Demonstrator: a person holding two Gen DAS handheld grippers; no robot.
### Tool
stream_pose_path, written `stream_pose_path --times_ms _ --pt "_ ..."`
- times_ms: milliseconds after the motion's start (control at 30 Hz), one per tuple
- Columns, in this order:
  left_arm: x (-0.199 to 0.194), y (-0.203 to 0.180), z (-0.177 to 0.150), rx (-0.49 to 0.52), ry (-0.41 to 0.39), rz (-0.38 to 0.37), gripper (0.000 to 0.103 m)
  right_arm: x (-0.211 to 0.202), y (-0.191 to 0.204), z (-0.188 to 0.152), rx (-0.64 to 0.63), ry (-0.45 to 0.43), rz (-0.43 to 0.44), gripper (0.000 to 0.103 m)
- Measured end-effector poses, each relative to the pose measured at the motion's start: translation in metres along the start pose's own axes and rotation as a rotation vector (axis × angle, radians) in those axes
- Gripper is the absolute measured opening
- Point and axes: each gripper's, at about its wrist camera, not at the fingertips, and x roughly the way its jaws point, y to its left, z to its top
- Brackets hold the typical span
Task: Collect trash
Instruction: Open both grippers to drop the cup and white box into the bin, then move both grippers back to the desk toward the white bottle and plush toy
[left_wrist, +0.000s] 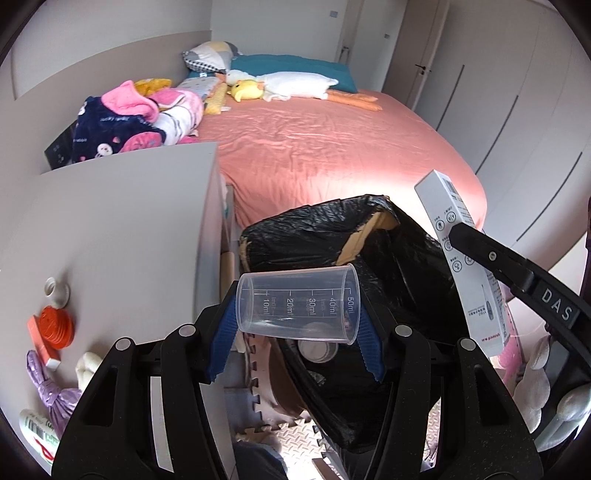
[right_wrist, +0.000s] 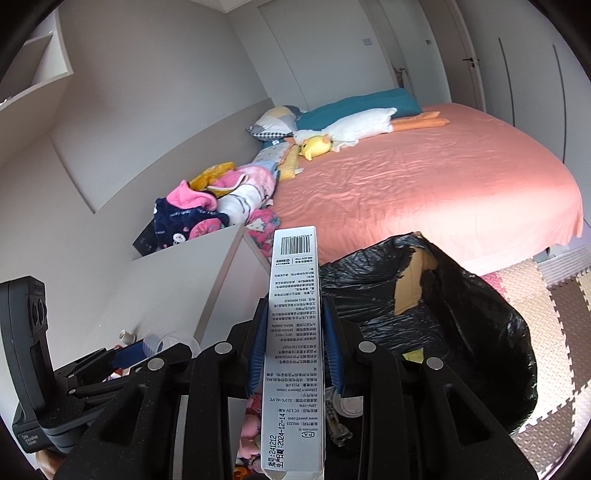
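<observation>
The left gripper pinches a clear measuring cup lying sideways between its jaws. The right gripper clamps a narrow white carton, both over the black-lined trash bin.

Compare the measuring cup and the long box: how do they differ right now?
The measuring cup is clear plastic, short and round; the long box is opaque white printed card, slim and flat-sided. The cup lies sideways across the left claw; the box stands lengthwise in the right claw. Both are gripped, at the black-bagged bin.
</observation>
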Motion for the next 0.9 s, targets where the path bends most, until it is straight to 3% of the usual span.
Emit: stream_pose_path --times_ms 200,267,300,333,500,900 --pt "0.008 -0.019 0.003 0.085 0.016 -0.075 0.058 -0.005 -0.019 0.007 0.046 -0.021 -0.049 0.031" --pt "0.011 -0.032 0.004 0.141 0.023 -0.092 0.097 -0.008 -0.027 0.010 0.083 -0.040 -0.083 0.045" --pt "0.008 -0.037 0.003 0.164 -0.001 -0.084 0.097 -0.011 -0.031 0.012 0.103 -0.056 -0.094 0.056" --pt "0.006 -0.042 0.003 0.197 -0.024 -0.076 0.097 -0.014 -0.035 0.013 0.116 -0.071 -0.106 0.058" --pt "0.001 -0.058 -0.001 0.283 -0.056 -0.058 0.097 -0.017 -0.045 0.016 0.133 -0.080 -0.137 0.058" --pt "-0.003 -0.046 -0.005 0.247 -0.060 -0.038 0.097 -0.011 -0.033 0.011 0.100 -0.052 -0.112 0.058"
